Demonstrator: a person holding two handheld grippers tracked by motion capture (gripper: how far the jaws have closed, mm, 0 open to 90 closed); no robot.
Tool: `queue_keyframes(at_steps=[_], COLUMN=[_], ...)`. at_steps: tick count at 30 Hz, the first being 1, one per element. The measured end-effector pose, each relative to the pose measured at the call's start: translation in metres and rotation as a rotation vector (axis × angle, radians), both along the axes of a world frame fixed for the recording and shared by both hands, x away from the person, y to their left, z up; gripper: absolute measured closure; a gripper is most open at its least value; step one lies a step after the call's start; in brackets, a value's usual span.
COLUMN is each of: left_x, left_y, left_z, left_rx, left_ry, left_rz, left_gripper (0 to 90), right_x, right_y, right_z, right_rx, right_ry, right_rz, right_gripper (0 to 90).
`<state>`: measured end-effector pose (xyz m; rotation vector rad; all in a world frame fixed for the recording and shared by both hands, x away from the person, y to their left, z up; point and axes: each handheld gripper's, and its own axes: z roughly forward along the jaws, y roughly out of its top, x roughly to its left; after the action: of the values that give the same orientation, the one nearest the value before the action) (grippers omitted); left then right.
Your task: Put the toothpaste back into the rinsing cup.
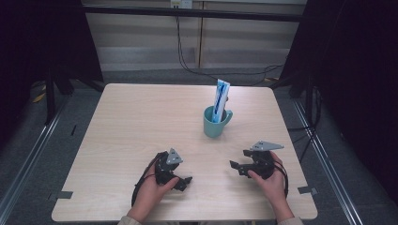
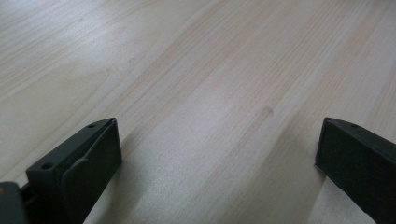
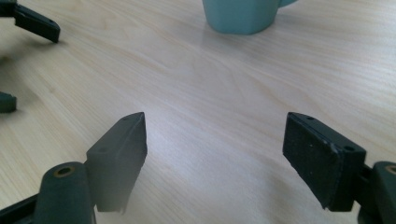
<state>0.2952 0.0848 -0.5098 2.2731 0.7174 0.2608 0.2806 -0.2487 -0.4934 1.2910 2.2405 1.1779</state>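
Teal mug [image 1: 215, 124] holding a blue-white tube [image 1: 220, 100] right of frame centre on the wooden table [image 1: 131, 122], left gripper [image 1: 184, 182] and right gripper [image 1: 239, 161] resting low in frame, both with jaws spread wide, grasping nothing

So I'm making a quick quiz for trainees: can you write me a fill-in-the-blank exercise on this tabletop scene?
1. The tube stands inside the teal ____.
2. The mug stands on a table made of light ____.
3. The left gripper has its jaws ____, with bare tabletop between them.
4. The right gripper holds ____ between its jaws.

Missing words: mug; wood; open; nothing
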Motion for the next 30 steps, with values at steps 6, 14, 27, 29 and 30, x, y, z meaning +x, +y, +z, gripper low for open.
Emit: queue_keyframes(at_steps=[6,14,27,29,30], left_x=[0.0,0.0,0.0,0.0,0.0], left_y=[0.0,0.0,0.0,0.0,0.0], left_z=[0.0,0.0,0.0,0.0,0.0], left_rx=[-0.001,-0.001,-0.001,-0.001,0.0], left_ry=[0.0,0.0,0.0,0.0,0.0], left_rz=[0.0,0.0,0.0,0.001,0.001], left_gripper=[0.0,0.0,0.0,0.0,0.0], right_x=[-0.004,-0.009,-0.012,-0.011,-0.011], right_y=[-0.003,-0.008,-0.004,-0.003,-0.003], right_z=[-0.008,-0.016,-0.017,-0.017,-0.017], right_rx=[-0.031,-0.042,-0.136,-0.143,-0.14], right_ry=[0.009,0.007,0.016,0.012,0.014], right_rz=[0.01,-0.001,0.031,0.035,0.035], right_gripper=[21.7,21.3,14.1,13.9,13.9])
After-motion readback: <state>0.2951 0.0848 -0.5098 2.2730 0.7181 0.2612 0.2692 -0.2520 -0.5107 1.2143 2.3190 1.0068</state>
